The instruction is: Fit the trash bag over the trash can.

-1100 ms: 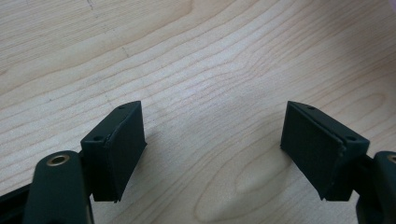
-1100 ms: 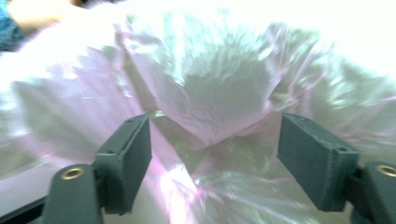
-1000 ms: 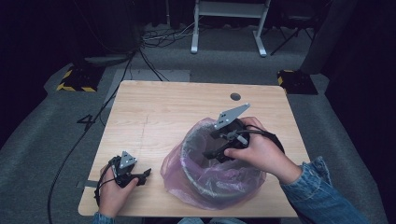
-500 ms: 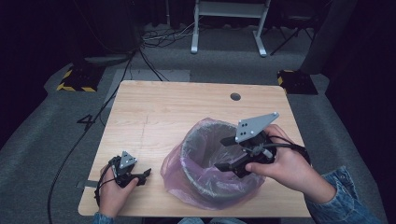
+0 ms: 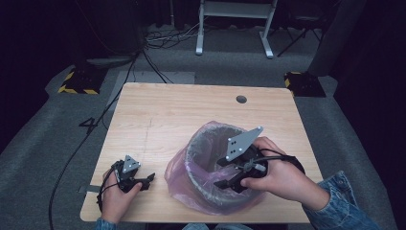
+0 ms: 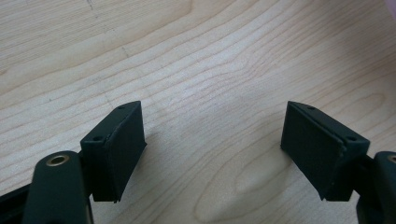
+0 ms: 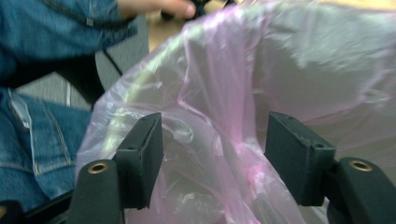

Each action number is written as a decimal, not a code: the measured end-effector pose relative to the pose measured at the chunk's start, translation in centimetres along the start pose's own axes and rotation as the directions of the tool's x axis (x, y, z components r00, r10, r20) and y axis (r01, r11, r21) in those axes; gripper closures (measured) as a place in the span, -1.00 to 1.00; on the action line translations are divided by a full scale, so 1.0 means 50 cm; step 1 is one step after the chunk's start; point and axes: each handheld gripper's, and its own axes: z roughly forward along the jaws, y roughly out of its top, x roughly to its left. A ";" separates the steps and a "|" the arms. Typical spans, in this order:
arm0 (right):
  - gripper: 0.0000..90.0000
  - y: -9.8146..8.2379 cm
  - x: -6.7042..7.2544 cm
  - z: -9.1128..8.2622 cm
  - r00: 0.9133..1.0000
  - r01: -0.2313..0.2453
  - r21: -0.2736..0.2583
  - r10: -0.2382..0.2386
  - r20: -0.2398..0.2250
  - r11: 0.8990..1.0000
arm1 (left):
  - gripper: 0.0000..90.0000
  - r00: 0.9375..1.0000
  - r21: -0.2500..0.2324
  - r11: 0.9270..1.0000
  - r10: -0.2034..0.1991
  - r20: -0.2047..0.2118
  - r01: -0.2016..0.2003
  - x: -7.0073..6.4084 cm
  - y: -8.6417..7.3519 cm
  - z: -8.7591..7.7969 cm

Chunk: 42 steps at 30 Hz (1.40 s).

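Note:
A grey bin (image 5: pixel 207 142) lined with a pink plastic bag (image 5: pixel 178 173) stands on the wooden table (image 5: pixel 182 115), near its front edge. My right gripper (image 5: pixel 224 173) is at the bin's near right rim, held by a hand in a denim sleeve. In the right gripper view the bag's (image 7: pixel 219 93) folded edge lies between the jaws of the right gripper (image 7: pixel 215 154). These jaws have just been closing, and a gap still shows beside each pad. My left gripper (image 5: pixel 146 178) rests at the front left, and the left gripper (image 6: pixel 212 144) is open over bare wood.
A round hole (image 5: pixel 241 99) sits in the table's far right part. A black cable (image 5: pixel 79 148) trails from the left gripper off the table's left side. A white frame (image 5: pixel 234 24) stands on the floor beyond the table.
The right hand has swung out to the right and come back down to the bin's near right rim. The left hand has stayed put.

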 end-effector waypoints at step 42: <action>-0.42 0.014 -0.051 0.096 0.997 0.068 0.171 -0.062 -0.039 0.983 | -0.53 1.000 -0.003 1.000 -0.003 0.004 0.003 0.000 0.000 0.001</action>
